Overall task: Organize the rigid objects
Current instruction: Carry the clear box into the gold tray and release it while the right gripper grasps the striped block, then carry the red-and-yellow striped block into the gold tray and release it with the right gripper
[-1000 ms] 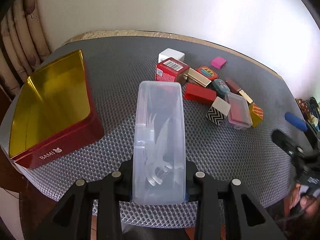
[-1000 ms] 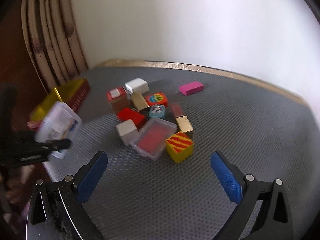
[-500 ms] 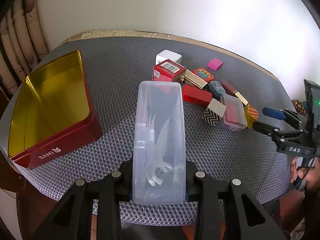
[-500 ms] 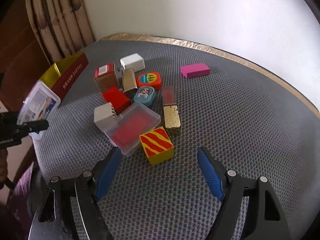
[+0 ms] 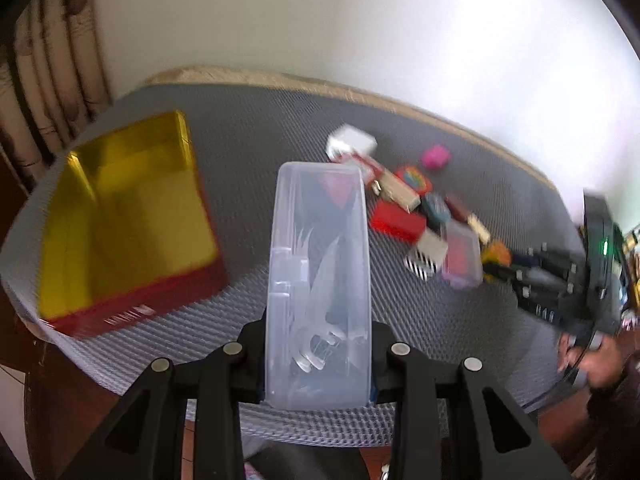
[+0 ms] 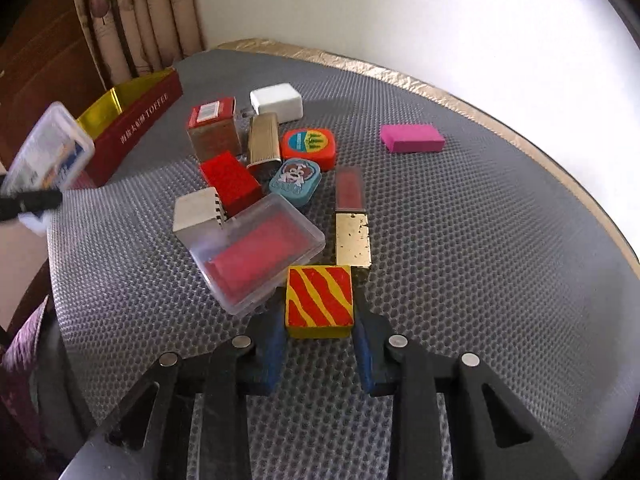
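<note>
Two grippers are mine to run, and each has hold of something. My left gripper (image 5: 318,364) clamps one clear plastic case (image 5: 320,280) by its near end, lifted above the grey mesh mat (image 6: 480,240); from the right wrist view that same case (image 6: 48,156) hangs at the far left, over the mat's edge. My right gripper (image 6: 320,336) has just been closing its jaws, and they now sit narrow with the blue pads against both sides of one yellow block with red stripes (image 6: 319,300), which rests on the mat at the near end of the pile.

One open tin (image 5: 128,216), gold inside and red outside, stands on the left of the mat, and I see nothing in it.

Counting what lies loose on the mat, I get nine pieces: one clear box with a red insert (image 6: 256,252) just left of the striped block, one white cube with a striped side (image 6: 198,210), one plain red block (image 6: 230,178), one red carton (image 6: 212,128), one white adapter (image 6: 276,101), one gold lighter (image 6: 263,140), one orange oval tin (image 6: 308,146), one teal oval tin (image 6: 295,181) and one red-and-gold tube (image 6: 351,216). One pink block (image 6: 412,138) lies apart at the far right, making ten
</note>
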